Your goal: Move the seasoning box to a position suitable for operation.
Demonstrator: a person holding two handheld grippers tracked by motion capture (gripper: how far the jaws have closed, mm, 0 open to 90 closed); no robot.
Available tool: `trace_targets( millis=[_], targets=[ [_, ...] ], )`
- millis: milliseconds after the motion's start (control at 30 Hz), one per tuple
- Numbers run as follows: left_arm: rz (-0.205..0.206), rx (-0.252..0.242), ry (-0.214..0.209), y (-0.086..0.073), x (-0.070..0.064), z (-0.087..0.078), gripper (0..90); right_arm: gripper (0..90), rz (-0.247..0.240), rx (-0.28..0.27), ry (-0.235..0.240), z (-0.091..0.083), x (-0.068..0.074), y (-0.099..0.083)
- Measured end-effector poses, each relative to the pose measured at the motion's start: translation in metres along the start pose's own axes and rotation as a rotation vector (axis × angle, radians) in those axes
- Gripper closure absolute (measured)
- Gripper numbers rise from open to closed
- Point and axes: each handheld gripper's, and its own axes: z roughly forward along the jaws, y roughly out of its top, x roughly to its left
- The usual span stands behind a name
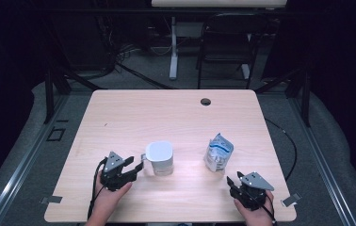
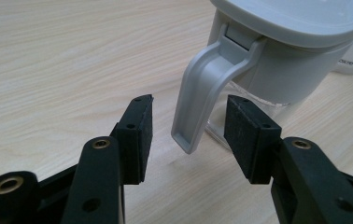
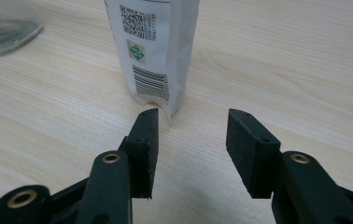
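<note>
A: Status of the left gripper [image 2: 188, 135], nearest the lens in its own view?

B: Jaws stand apart. The grey handle [image 2: 201, 93] of the jug [image 1: 160, 157] sits in the gap between the two pads, touching neither as far as can be seen. No grasp is made yet.

A: Jug position on the table [image 1: 133, 113]?

B: Seen from above, just left of table centre, upright, lid [image 2: 305, 18] on, handle turned toward 9 o'clock, where the left gripper [image 1: 130, 165] waits.

A: Right gripper [image 3: 192, 140]?

B: Jaws likewise spread, holding nothing. The white pouch [image 3: 153, 51] stands upright at 12 o'clock from it, close ahead but apart from both pads. In the high view the pouch [image 1: 218, 152] is at 3 o'clock from the jug, well apart, with the right gripper [image 1: 236, 181] near its 5 o'clock side.

A: Progress assessment?

B: Judged early: both approaches are lined up, nothing is lifted. Remaining: close on the handle, grasp the pouch, then whatever handling follows
</note>
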Motion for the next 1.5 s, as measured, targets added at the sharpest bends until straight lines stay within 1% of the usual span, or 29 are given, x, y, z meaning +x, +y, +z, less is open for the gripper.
trace_targets(
  millis=[33,67,100,200,267,433,467,533,633,667,700,767,800,833,967,1100,1133,1167,1200,1300,1433,1500],
  targets=[
    [0.000,0.000,0.000,0.000,0.000,0.000,52.5,54.3,0.000,0.000,0.000,0.000,0.000,0.000],
    [0.009,0.010,0.002,0.000,-0.001,0.004,52.6,54.1,-0.005,0.005,0.000,0.000,0.000,0.000],
    [0.011,0.012,0.009,0.000,-0.001,0.005,52.6,53.9,-0.002,-0.001,0.000,0.000,0.000,0.000],
    [0.008,0.019,0.012,0.001,0.000,0.008,54.3,53.5,0.001,0.004,-0.002,-0.001,-0.002,0.000],
    [0.019,0.027,0.009,0.001,0.000,0.010,54.6,53.4,0.000,0.004,-0.003,-0.001,-0.002,0.000],
    [0.018,0.026,0.002,0.003,0.000,0.016,58.4,53.0,0.004,0.004,0.000,-0.001,-0.003,0.000],
    [0.014,0.028,-0.005,0.004,0.000,0.016,59.0,52.8,0.001,0.006,-0.001,-0.001,-0.003,0.000],
    [0.025,0.034,-0.003,0.007,0.000,0.019,60.5,52.6,0.007,-0.001,-0.002,0.000,-0.002,-0.001],
    [0.027,0.028,-0.006,0.008,0.000,0.020,61.4,52.5,0.004,0.002,0.003,0.000,-0.002,-0.001],
    [0.033,0.033,-0.012,0.009,0.000,0.020,61.4,52.5,0.003,0.002,0.003,0.001,-0.002,-0.001],
    [0.047,0.033,-0.017,0.010,0.000,0.021,62.4,52.3,-0.002,0.005,0.004,0.000,-0.002,-0.001],
    [0.053,0.033,-0.018,0.011,0.000,0.021,63.2,52.2,-0.003,0.004,0.004,0.001,-0.002,-0.001],
    [0.062,0.029,-0.031,0.011,-0.001,0.022,63.4,52.1,-0.003,0.003,0.005,0.001,-0.002,-0.001],
    [0.067,0.030,-0.030,0.011,-0.002,0.022,63.9,52.0,-0.005,0.007,0.002,0.001,-0.002,-0.001],
    [0.073,0.031,-0.028,0.012,-0.003,0.021,64.6,51.8,0.000,0.005,0.000,0.001,-0.002,-0.002],
    [0.076,0.035,-0.039,0.012,-0.003,0.018,65.5,51.7,-0.004,0.012,0.005,0.002,-0.002,-0.002],
    [0.091,0.041,-0.050,0.012,-0.004,0.016,65.4,51.7,-0.003,0.010,0.007,0.002,-0.001,-0.002],
    [0.091,0.041,-0.050,0.012,-0.004,0.016,65.4,51.7,-0.003,0.010,0.007,0.002,-0.001,-0.002],
    [0.096,0.044,-0.065,0.012,-0.006,0.015,65.3,51.6,-0.003,0.010,0.007,0.002,-0.001,-0.002],
    [0.104,0.048,-0.074,0.011,-0.008,0.014,65.4,51.6,-0.006,0.011,0.006,0.002,-0.001,-0.002],
    [0.113,0.050,-0.065,0.012,-0.009,0.014,66.9,51.5,-0.005,0.003,0.004,0.002,-0.001,-0.001],
    [0.137,0.058,-0.053,0.012,-0.011,0.014,67.4,51.5,-0.005,0.002,0.004,0.002,-0.001,-0.001]
  ],
)
